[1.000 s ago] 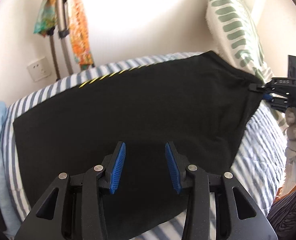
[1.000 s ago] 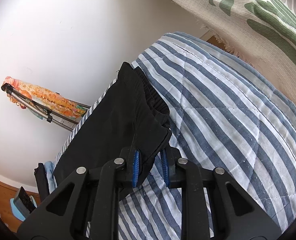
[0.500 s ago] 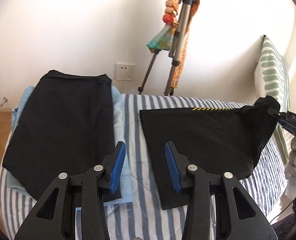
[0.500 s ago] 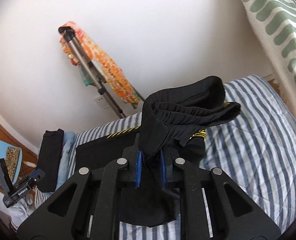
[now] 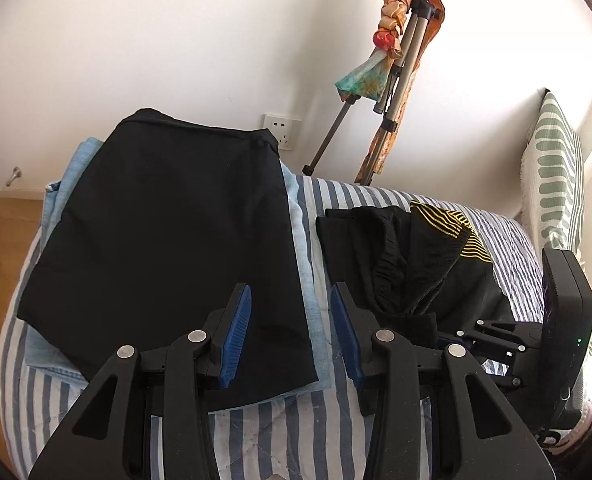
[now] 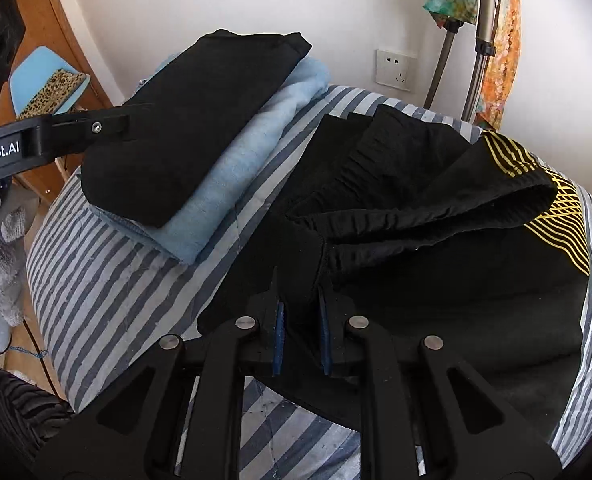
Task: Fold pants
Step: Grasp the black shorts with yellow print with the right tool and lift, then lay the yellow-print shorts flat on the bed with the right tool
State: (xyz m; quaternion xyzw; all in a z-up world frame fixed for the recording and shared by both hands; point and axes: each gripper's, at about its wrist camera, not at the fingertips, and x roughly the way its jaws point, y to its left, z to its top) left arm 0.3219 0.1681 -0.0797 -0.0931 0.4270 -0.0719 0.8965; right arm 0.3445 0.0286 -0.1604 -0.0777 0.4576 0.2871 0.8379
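Black pants with yellow line print (image 6: 436,240) lie partly folded on the striped bed; they also show in the left wrist view (image 5: 412,264). My right gripper (image 6: 300,312) is shut on the elastic waistband end, low over the pants' near left part; its body shows in the left wrist view (image 5: 496,332). My left gripper (image 5: 291,320) is open and empty, hovering between the pants and the stack to their left. Its finger (image 6: 87,130) shows at the left in the right wrist view.
A stack of folded clothes, black (image 5: 167,240) on light blue (image 6: 247,160), lies left of the pants on the striped bed (image 5: 287,428). A tripod with a colourful scarf (image 5: 392,64) stands by the wall. A green-patterned pillow (image 5: 556,184) stands at the right.
My right gripper has carried the waistband end leftward over the pants, folding them, and lowered it near the left edge. My left gripper has drawn back, open, to between pants and stack.
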